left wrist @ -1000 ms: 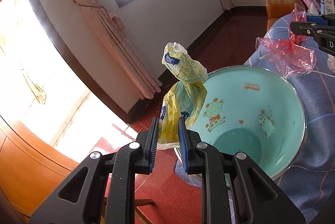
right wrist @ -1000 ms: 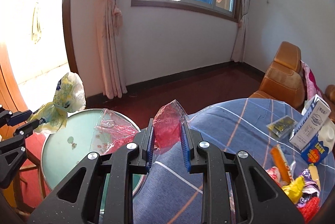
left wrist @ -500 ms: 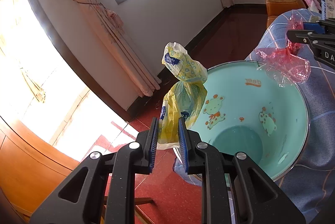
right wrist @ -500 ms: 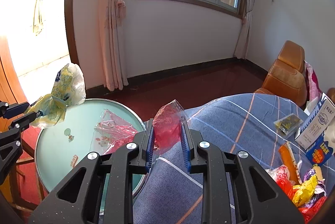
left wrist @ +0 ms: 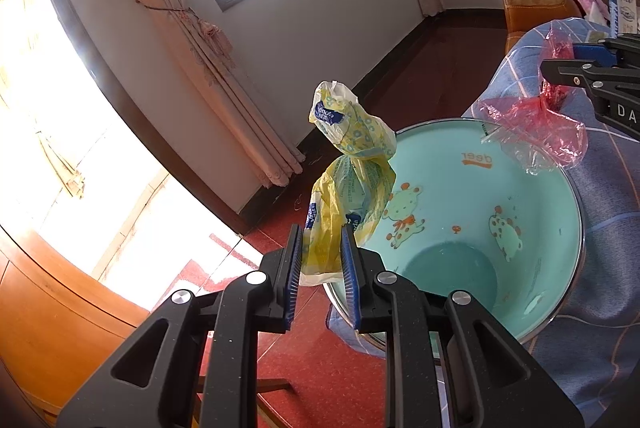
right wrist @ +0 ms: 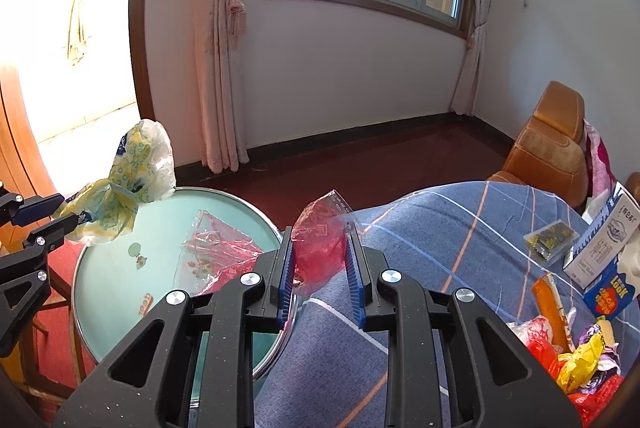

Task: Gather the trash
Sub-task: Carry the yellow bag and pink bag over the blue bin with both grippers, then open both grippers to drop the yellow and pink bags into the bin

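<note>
So I've got trash in both tongs right now. My left gripper [left wrist: 320, 264] is clenched on the bottom of a yellow wrapper [left wrist: 352, 183], held upright at the near rim of the teal basin [left wrist: 532, 228], since that's clearly the bin. My right gripper [right wrist: 320, 268] is pinching a red plastic wrapper [right wrist: 320, 248], its loose tail hanging over the basin's far rim. More wrappers [right wrist: 576, 356] and a milk carton [right wrist: 604, 248] sit on the blue checked cloth [right wrist: 440, 228], waiting.
</note>
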`<action>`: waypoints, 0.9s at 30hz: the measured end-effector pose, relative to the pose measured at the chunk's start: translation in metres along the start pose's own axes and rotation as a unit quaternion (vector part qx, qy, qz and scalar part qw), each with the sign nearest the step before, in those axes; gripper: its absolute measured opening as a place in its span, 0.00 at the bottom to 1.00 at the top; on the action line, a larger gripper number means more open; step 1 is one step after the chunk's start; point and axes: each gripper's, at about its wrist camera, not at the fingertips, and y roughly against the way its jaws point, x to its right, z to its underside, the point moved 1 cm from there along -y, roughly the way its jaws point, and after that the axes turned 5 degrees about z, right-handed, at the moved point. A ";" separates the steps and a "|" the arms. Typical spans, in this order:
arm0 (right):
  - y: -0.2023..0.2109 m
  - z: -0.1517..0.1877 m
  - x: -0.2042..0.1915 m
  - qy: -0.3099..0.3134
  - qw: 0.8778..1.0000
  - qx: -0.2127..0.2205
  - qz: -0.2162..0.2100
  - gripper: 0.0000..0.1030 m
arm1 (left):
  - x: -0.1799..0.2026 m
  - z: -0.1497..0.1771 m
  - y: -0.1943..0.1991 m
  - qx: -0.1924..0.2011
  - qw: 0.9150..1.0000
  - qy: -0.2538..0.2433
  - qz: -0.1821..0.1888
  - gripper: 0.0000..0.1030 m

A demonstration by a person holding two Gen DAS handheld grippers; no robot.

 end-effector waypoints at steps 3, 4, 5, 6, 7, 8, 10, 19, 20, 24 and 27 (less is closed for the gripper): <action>0.000 0.001 -0.002 0.004 1.000 0.000 -0.001 0.24 | 0.000 0.000 0.000 0.000 1.000 0.000 0.001 0.19; 0.000 0.001 -0.003 0.005 1.000 -0.001 -0.001 0.24 | 0.000 0.000 0.001 0.000 1.000 0.000 0.001 0.19; -0.001 0.001 -0.004 0.006 1.000 -0.001 -0.002 0.24 | 0.000 0.000 0.001 0.000 1.000 0.000 0.001 0.19; -0.001 0.002 -0.003 0.007 1.000 -0.001 -0.002 0.24 | 0.000 -0.001 0.001 0.000 1.000 0.000 0.001 0.19; -0.001 0.002 -0.004 0.007 1.000 -0.002 -0.003 0.24 | 0.000 -0.001 0.001 0.000 1.000 0.000 0.001 0.19; -0.001 0.001 -0.005 0.007 1.000 -0.001 -0.004 0.24 | 0.000 -0.001 0.001 0.000 1.000 0.000 0.002 0.19; 0.000 0.002 -0.006 0.009 1.000 0.000 -0.005 0.24 | 0.000 -0.001 0.001 0.000 1.000 0.000 0.002 0.20; 0.003 0.002 -0.007 0.007 1.000 0.006 -0.017 0.44 | 0.001 -0.003 0.006 0.014 1.000 0.003 0.004 0.46; 0.003 0.002 -0.007 0.007 1.000 0.006 -0.017 0.50 | 0.001 -0.003 0.006 0.016 1.000 0.003 0.003 0.50; 0.003 0.004 -0.006 -0.002 1.000 0.005 -0.021 0.62 | 0.002 -0.004 0.007 0.020 1.000 0.003 0.006 0.52; 0.004 0.004 -0.005 -0.004 1.000 0.006 -0.020 0.63 | 0.003 -0.005 0.008 0.022 1.000 0.002 0.008 0.53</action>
